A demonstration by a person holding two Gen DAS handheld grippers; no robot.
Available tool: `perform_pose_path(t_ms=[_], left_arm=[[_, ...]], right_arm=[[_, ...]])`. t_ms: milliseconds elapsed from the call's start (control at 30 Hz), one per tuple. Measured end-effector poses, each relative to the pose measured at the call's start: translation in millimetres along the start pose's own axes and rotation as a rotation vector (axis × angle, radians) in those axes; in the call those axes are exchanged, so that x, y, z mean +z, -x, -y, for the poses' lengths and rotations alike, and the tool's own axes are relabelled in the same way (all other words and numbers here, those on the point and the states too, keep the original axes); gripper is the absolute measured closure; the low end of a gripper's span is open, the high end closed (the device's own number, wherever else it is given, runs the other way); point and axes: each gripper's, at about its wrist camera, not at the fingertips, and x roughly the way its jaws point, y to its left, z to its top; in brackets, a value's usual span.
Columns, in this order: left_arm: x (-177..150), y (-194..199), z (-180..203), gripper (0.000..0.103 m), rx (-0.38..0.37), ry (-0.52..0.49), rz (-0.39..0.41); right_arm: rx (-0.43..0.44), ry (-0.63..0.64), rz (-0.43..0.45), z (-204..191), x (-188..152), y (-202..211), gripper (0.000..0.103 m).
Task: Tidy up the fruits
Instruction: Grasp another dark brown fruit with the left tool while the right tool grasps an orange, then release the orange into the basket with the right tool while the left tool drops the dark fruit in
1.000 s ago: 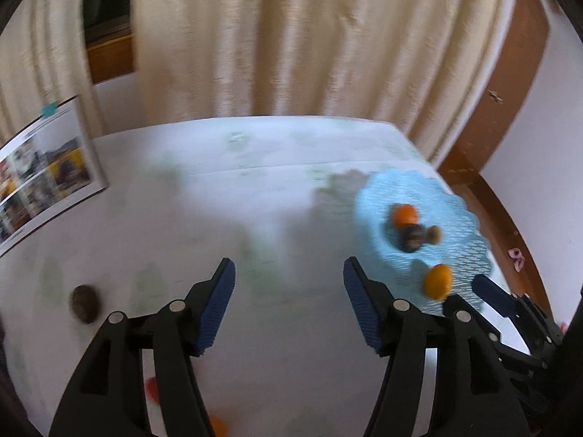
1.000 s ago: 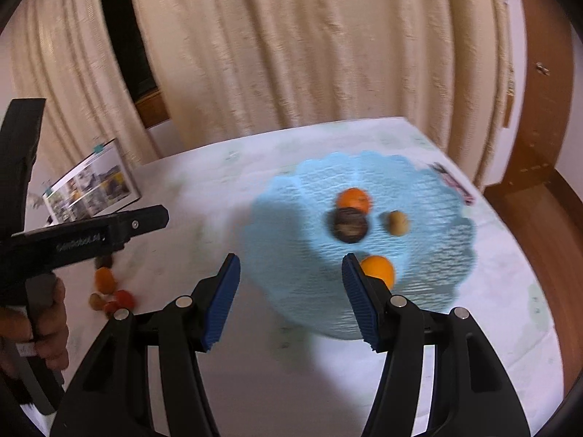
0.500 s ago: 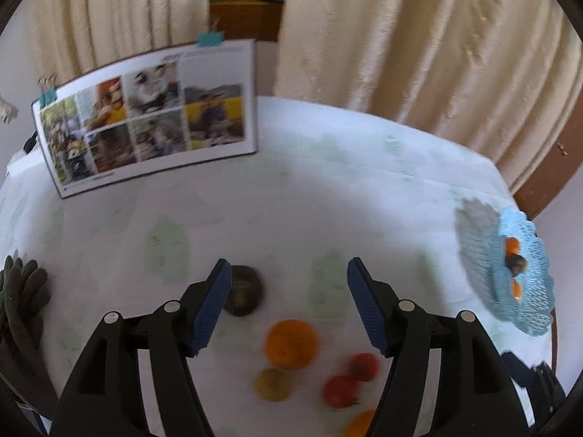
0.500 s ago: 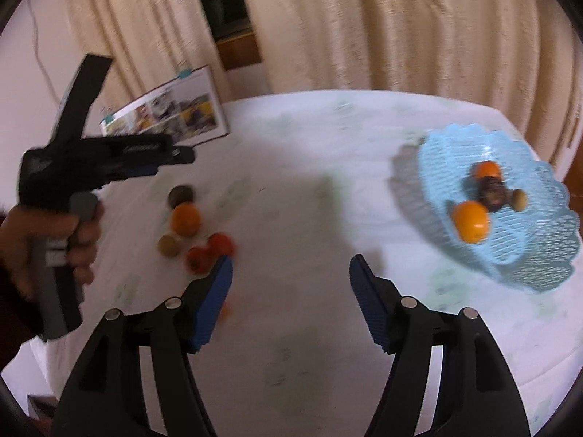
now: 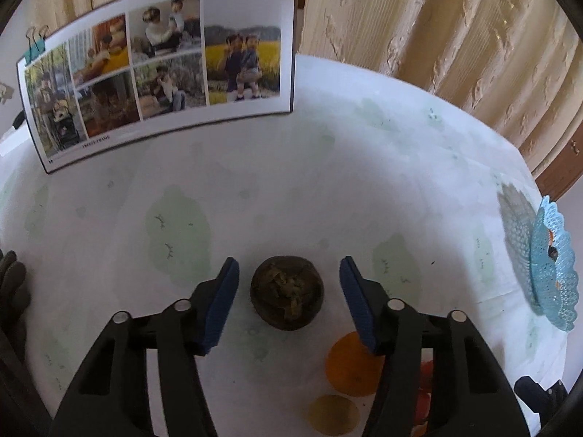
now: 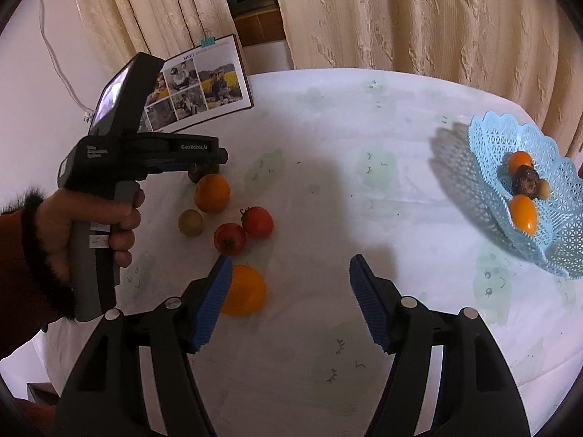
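A dark brown fruit (image 5: 286, 292) lies on the white table between the fingers of my open left gripper (image 5: 289, 300), apart from both pads; it also shows in the right wrist view (image 6: 202, 172). An orange (image 5: 349, 366), a yellow-green fruit (image 5: 333, 415) and a tomato (image 5: 424, 382) lie by the right finger. In the right wrist view, an orange (image 6: 211, 193), a yellow-green fruit (image 6: 190, 222), two tomatoes (image 6: 243, 229) and an orange fruit (image 6: 244, 290) lie loose. My right gripper (image 6: 291, 300) is open and empty above the table. The blue basket (image 6: 488, 138) holds several fruits.
A photo board (image 5: 160, 69) stands at the table's back left. Cream curtains (image 6: 400, 14) hang behind the table. The basket (image 5: 554, 266) sits near the right table edge. A dark glove (image 5: 11, 291) lies at the left edge.
My left gripper has moved forward and down around the dark brown fruit. My right gripper has swung a little left toward the loose fruits.
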Motion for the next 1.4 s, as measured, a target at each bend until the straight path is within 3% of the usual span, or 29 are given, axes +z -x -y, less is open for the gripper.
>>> perform_pose_path(t_ms=[167, 533, 767, 833, 900, 1200, 1400], left_arm=[[-3, -3, -2, 0.062, 0.007, -0.028, 0.011], [11, 32, -5, 0.062, -0.023, -0.027, 0.074], [14, 51, -3, 0.062, -0.026, -0.031, 0.099], [13, 54, -2, 0.062, -0.023, -0.032, 0.101], [12, 56, -2, 0.062, -0.017, -0.029, 0.100], [15, 62, 17, 0.062, -0.024, -0.047, 0.104], [17, 68, 42, 0.062, -0.049, -0.074, 0.115]], right_arm=[[0.028, 0.010, -0.011, -6, -2, -5, 0.035], [0.096, 0.068, -0.036, -29, -3, -13, 0.035], [0.086, 0.089, -0.069, -33, -8, -31, 0.035], [0.085, 0.100, -0.083, -33, -10, -37, 0.040], [0.087, 0.108, -0.102, -33, -13, -42, 0.058], [0.082, 0.090, -0.045, -18, -5, -20, 0.060], [0.025, 0.028, 0.031, 14, 6, 8, 0.060]])
